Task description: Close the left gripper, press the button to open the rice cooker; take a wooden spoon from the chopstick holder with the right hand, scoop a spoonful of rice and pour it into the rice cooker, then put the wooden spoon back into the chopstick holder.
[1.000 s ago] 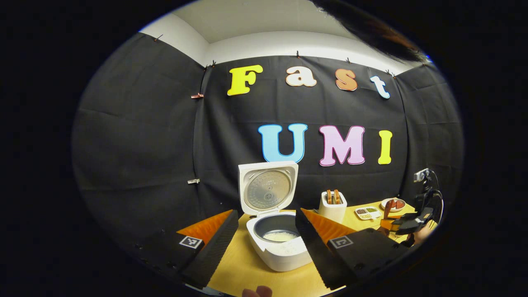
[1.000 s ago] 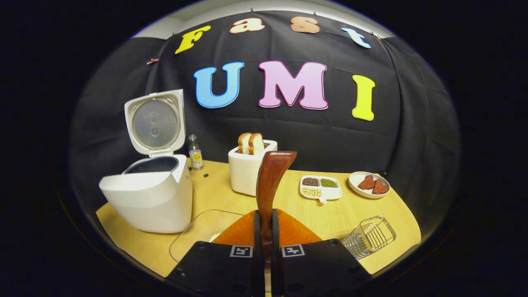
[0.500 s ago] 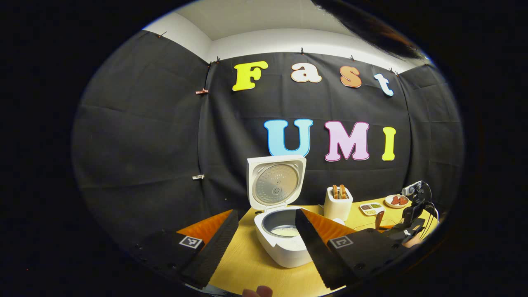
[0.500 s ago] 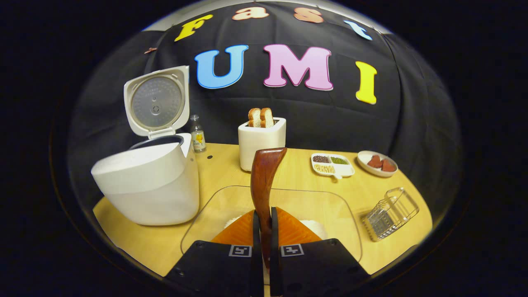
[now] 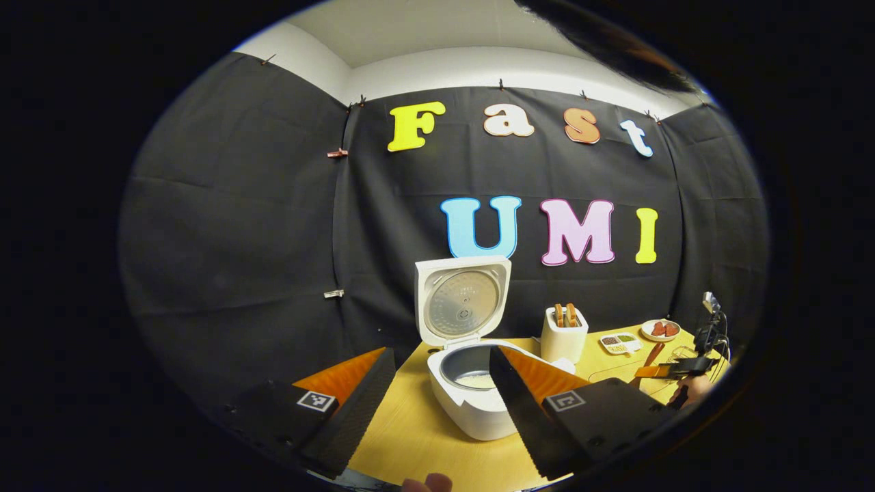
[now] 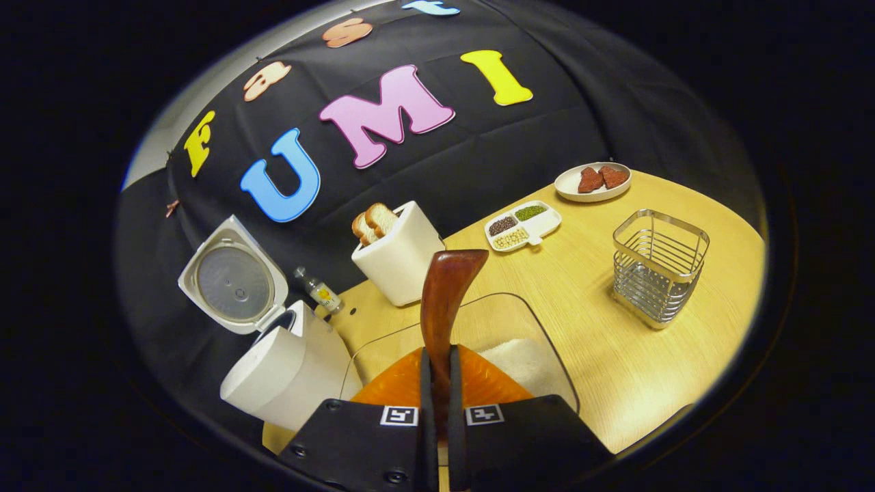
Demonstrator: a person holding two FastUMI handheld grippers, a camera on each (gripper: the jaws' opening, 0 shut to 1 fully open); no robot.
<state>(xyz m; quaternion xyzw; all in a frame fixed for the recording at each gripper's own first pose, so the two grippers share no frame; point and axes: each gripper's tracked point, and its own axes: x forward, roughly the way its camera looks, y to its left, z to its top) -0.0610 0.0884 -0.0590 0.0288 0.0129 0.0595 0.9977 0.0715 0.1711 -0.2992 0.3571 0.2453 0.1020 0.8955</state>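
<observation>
Wooden spoon (image 6: 443, 301) pinched by its handle between the pressed-together fingers of the right gripper (image 6: 437, 383), bowl end pointing forward and up — held over the clear glass rice dish (image 6: 540, 328), just above the heap of white rice (image 6: 509, 359) in it. Judged as poised for another scoop, or just lifted from one; no rice visible on the spoon from this angle. Whole right gripper view rolled, which suggests a wrist tilt meant to dip or level the spoon.

Rice cooker (image 6: 287, 365) just left of the dish, lid (image 6: 232, 283) flipped up at the back — button step done. Seen from the left gripper view, some rice already lying in the cooker's pot (image 5: 472, 372). Left gripper (image 5: 441, 403) parked near and left, fingers spread wide with nothing between, apparently kept clear of the pouring path.

Wire chopstick holder (image 6: 660, 266) upright to the right of the dish, well apart from the spoon, waiting for its return. Farther back: toaster (image 6: 400, 263) with bread, small bottle (image 6: 318, 290), divided bean dish (image 6: 523, 224), plate (image 6: 593, 184).
</observation>
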